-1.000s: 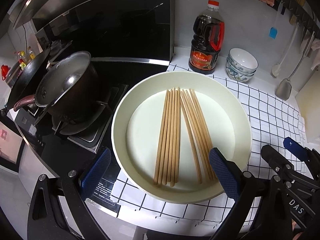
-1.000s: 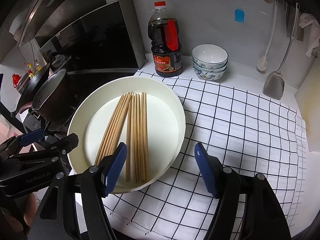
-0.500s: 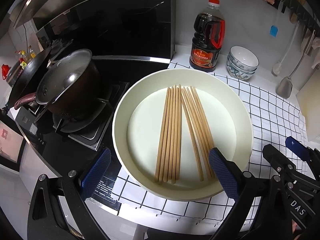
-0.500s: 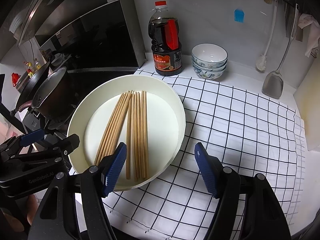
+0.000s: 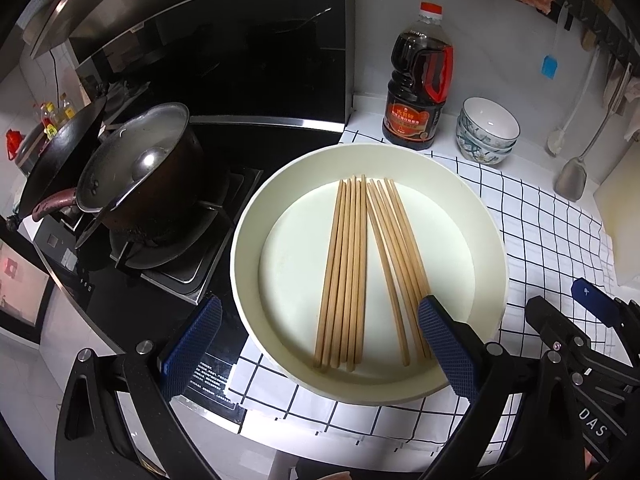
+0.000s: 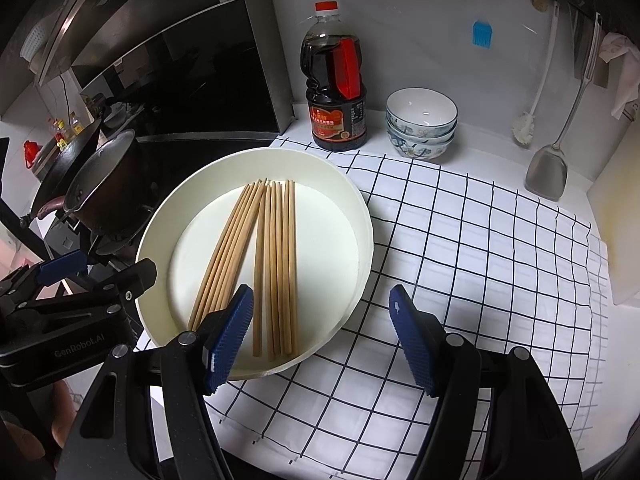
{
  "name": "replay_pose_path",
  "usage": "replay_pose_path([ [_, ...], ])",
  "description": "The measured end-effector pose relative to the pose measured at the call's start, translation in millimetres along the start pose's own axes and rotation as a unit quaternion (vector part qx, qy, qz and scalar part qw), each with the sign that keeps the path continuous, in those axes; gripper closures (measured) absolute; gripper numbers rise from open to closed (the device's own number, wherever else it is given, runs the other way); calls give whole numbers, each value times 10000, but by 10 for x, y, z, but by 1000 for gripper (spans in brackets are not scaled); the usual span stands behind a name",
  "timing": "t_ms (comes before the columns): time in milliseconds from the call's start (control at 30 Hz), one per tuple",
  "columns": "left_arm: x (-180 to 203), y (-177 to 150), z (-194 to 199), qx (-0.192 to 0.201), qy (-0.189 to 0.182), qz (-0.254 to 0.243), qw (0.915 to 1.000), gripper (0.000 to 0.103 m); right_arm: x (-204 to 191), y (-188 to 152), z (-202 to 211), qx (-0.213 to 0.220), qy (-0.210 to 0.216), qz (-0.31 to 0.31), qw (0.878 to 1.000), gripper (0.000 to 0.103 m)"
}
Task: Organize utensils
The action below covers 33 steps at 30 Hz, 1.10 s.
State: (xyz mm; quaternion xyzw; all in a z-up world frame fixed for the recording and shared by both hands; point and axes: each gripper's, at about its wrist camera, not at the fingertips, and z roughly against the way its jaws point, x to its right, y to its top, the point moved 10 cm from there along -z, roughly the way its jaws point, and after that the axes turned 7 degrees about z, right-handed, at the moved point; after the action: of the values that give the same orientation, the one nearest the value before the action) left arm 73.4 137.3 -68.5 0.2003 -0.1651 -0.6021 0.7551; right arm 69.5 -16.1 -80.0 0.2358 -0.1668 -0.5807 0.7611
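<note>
Several wooden chopsticks [image 5: 352, 268] lie in two fanned bundles inside a round cream tray [image 5: 496, 240] on a checked cloth. The chopsticks [image 6: 276, 264] and the tray [image 6: 366, 232] also show in the right wrist view. My left gripper [image 5: 320, 344] is open and empty, hovering above the tray's near edge. My right gripper [image 6: 320, 340] is open and empty, above the tray's near right rim. Each gripper shows at the edge of the other's view.
A soy sauce bottle [image 5: 418, 80] and stacked bowls [image 5: 486, 132] stand at the back. A metal spatula [image 6: 548, 172] and brush hang on the right wall. A pot [image 5: 140, 176] and wok sit on the stove at left. A cutting board [image 6: 616, 232] leans at right.
Both grippers have drawn back and up slightly, so the tray looks a little farther away. Jaws stay open. The chopsticks have not moved.
</note>
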Motion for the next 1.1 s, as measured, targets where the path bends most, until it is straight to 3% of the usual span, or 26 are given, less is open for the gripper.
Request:
replay_pose_path([
  [1100,15,-14,-6,-46,-68,-12,10000,6,-38,-9,-11,-41,32,-10,10000,36],
])
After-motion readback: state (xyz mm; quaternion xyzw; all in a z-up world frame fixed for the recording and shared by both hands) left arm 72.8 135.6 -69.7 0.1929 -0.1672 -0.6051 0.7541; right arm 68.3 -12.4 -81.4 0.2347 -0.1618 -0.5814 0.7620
